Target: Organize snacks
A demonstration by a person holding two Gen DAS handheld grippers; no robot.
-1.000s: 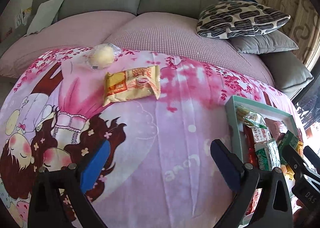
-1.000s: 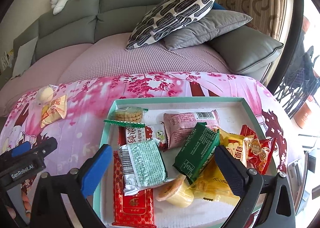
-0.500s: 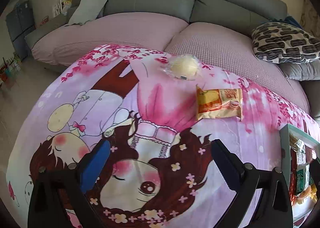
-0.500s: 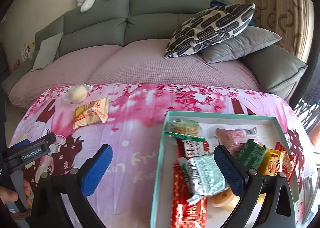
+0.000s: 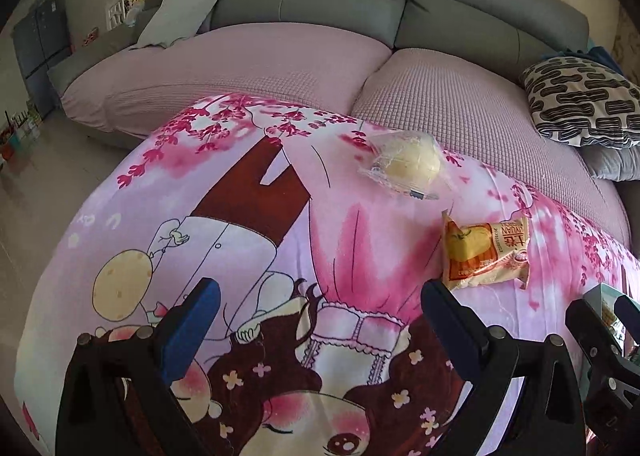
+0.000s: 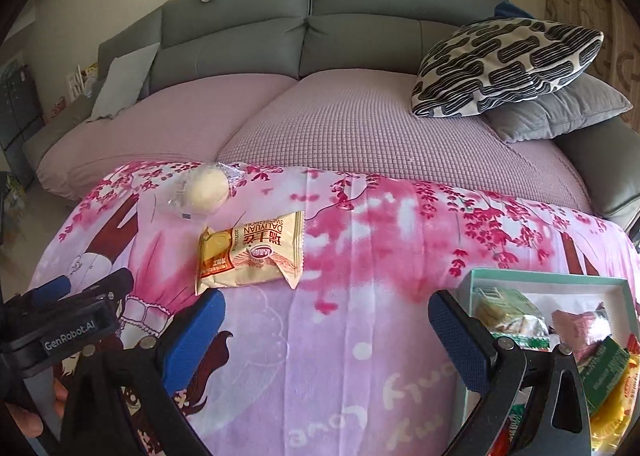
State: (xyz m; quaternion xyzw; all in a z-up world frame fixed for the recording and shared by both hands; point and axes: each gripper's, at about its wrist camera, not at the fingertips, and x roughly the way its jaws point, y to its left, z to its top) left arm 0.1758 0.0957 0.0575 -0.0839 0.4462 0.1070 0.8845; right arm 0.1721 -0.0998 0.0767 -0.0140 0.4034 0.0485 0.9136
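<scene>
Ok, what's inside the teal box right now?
The teal box holds wrapped snacks: a green-and-white packet, a pink packet, a dark green packet and a yellow packet. The right gripper and frame edge hide the rest.

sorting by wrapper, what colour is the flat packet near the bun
Yellow and cream with an orange panel; right wrist view shows it best.

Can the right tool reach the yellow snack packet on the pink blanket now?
Probably yes. The right tool is open and empty, the yellow snack packet lies just ahead on the pink blanket, and nothing lies between them.
</scene>
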